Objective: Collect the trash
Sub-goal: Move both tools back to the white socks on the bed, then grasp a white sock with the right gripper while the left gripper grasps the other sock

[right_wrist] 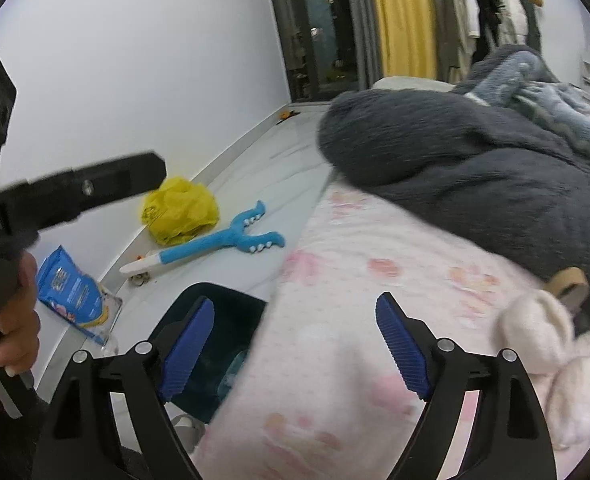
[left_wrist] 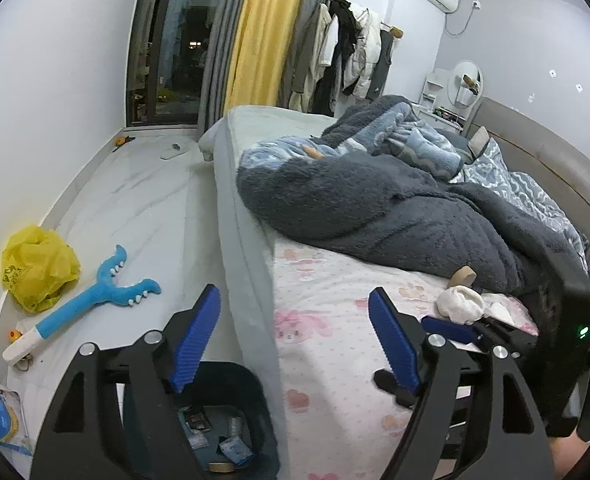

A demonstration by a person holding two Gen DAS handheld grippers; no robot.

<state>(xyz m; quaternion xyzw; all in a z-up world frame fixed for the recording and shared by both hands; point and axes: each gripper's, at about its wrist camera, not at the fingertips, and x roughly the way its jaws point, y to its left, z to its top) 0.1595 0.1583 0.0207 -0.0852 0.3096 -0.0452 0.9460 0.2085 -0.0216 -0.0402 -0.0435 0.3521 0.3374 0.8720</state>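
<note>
A dark trash bin stands on the floor beside the bed and holds several scraps; it also shows in the right wrist view. My left gripper is open and empty, above the bin and the bed's edge. My right gripper is open and empty over the pink sheet; it shows at the right of the left wrist view. A crumpled white tissue and a cardboard tape roll lie on the sheet by the grey blanket; the tissue lies right of my right gripper.
A yellow plastic bag, a blue toy grabber and a blue snack packet lie on the white floor by the wall. A thick grey blanket covers the bed. The person's hand holds the left gripper's handle.
</note>
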